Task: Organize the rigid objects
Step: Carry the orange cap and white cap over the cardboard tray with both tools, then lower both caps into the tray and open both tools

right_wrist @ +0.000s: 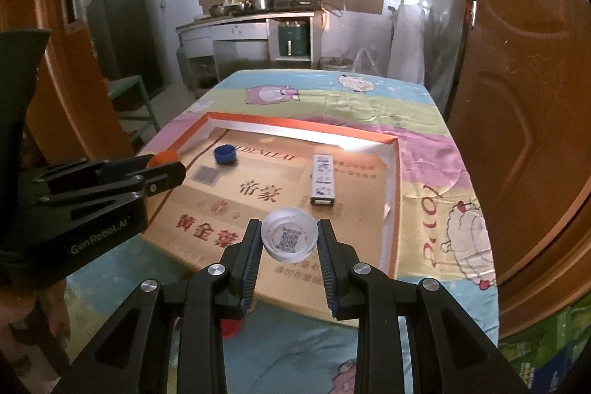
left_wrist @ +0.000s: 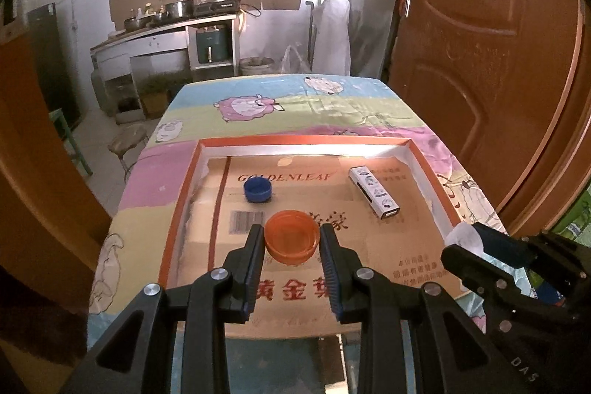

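Observation:
My left gripper [left_wrist: 292, 239] is shut on an orange cap [left_wrist: 291, 237], open side towards the camera, held above the near part of a shallow orange-rimmed tray [left_wrist: 310, 140]. My right gripper [right_wrist: 290, 235] is shut on a clear cap [right_wrist: 290, 234] with a QR code inside, held above the tray's near right part [right_wrist: 395, 194]. In the tray lie a blue cap [left_wrist: 258, 190] at the back left and a small white box [left_wrist: 374, 191] at the right; both also show in the right wrist view, the blue cap [right_wrist: 225, 154] and the box [right_wrist: 323, 179].
The tray has a cardboard liner [left_wrist: 295, 290] and sits on a table with a cartoon-sheep cloth [left_wrist: 295, 106]. A brown door [left_wrist: 480, 61] stands close on the right. A stool [left_wrist: 127, 139] and a counter with pots [left_wrist: 166, 21] are behind.

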A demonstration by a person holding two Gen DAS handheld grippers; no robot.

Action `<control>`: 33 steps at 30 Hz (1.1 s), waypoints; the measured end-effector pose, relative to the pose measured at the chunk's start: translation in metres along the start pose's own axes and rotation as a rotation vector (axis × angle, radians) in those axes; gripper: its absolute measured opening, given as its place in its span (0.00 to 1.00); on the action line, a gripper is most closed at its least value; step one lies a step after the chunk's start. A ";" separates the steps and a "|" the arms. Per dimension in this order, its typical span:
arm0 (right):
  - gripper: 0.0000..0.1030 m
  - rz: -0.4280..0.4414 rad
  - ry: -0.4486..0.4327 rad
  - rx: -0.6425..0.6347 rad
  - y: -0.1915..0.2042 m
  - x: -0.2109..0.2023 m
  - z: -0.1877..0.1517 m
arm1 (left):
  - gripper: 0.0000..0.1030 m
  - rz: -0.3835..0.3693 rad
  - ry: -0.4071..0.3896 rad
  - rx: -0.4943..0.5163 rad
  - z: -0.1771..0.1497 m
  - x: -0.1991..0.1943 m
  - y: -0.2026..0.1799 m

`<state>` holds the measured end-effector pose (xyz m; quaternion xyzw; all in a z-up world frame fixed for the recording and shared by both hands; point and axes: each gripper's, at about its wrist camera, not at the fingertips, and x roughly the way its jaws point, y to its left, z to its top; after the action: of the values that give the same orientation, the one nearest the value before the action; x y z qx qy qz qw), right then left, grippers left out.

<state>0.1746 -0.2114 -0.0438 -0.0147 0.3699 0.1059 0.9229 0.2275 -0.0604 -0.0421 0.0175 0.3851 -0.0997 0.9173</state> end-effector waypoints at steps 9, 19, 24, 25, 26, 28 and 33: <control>0.30 -0.027 0.023 -0.011 -0.023 0.020 0.014 | 0.30 0.002 0.024 0.030 0.017 0.023 -0.012; 0.30 -0.022 0.090 0.015 -0.057 0.060 0.033 | 0.30 -0.005 0.074 0.053 0.035 0.060 -0.022; 0.29 -0.006 0.128 0.046 -0.074 0.082 0.042 | 0.30 -0.004 0.097 0.055 0.039 0.075 -0.022; 0.30 -0.004 0.132 0.050 -0.076 0.085 0.043 | 0.30 -0.003 0.101 0.055 0.041 0.079 -0.022; 0.30 0.001 0.137 0.055 -0.079 0.089 0.045 | 0.30 -0.004 0.105 0.052 0.042 0.082 -0.022; 0.30 0.002 0.141 0.057 -0.081 0.094 0.047 | 0.30 -0.009 0.115 0.047 0.044 0.088 -0.021; 0.30 0.005 0.151 0.052 -0.084 0.107 0.055 | 0.30 -0.013 0.128 0.045 0.048 0.100 -0.021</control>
<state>0.3043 -0.2681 -0.0812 0.0021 0.4411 0.0970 0.8922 0.3254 -0.1033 -0.0787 0.0416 0.4408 -0.1130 0.8895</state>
